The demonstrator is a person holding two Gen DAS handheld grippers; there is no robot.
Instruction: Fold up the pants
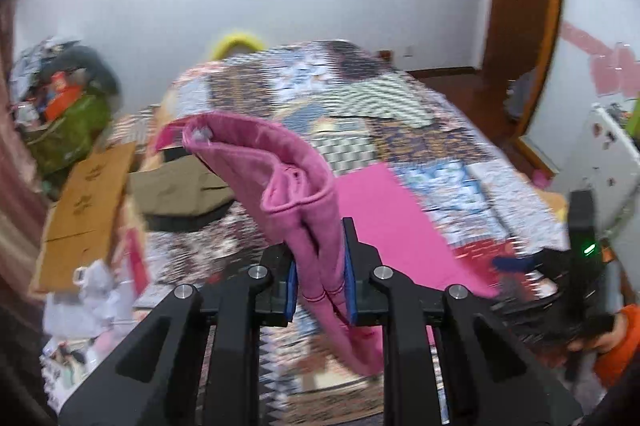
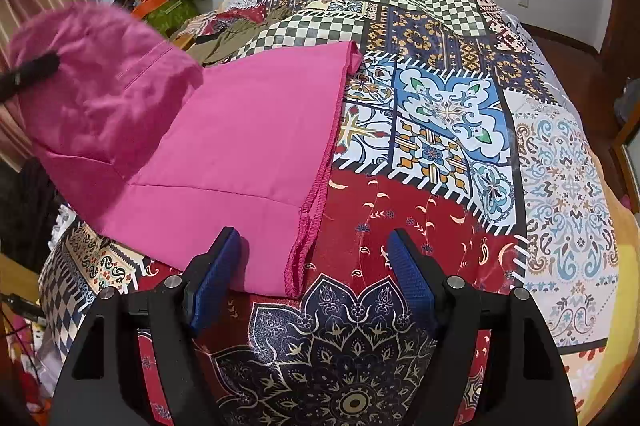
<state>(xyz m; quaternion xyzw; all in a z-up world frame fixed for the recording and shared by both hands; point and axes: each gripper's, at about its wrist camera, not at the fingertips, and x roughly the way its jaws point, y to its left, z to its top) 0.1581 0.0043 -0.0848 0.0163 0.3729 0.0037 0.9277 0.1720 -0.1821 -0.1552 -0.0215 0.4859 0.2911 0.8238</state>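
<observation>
One end of pink pants [image 1: 298, 185] is pinched and lifted by left gripper [image 1: 320, 286]; rest is spread flat on patterned bedspread [image 2: 460, 105]. Right gripper [image 2: 314, 274] is held wide, empty, over hem corner. Fold judged begun, unfinished.

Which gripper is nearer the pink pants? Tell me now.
Left. The left gripper is clamped on the pink pants; the right gripper hovers open over their hem edge.
</observation>
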